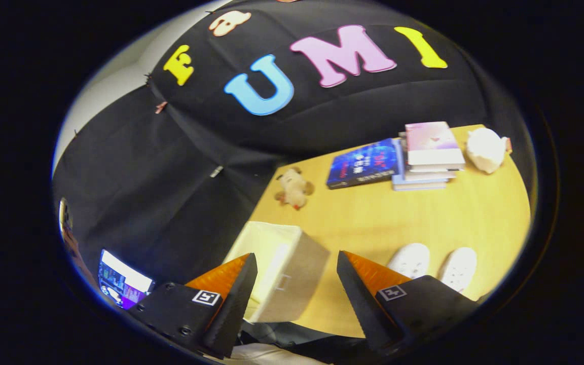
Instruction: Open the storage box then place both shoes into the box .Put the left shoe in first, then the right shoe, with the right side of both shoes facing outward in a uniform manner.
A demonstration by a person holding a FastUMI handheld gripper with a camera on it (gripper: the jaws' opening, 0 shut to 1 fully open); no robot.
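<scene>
A pale fabric storage box (pixel 284 263) stands on the wooden table (pixel 398 218), just ahead of and between my fingers, its open top showing a light inside. Two white shoes (pixel 410 259) (pixel 459 267) lie side by side on the table beyond my right finger, partly hidden by it. My gripper (pixel 297 274) hangs above the table's near edge, tilted, open, with nothing held between the fingers.
At the table's far side lie a dark blue book (pixel 364 163), a stack of books (pixel 430 154) and a white plush toy (pixel 485 148). A small tan plush toy (pixel 293 188) sits beyond the box. A lit screen (pixel 119 281) glows past my left finger.
</scene>
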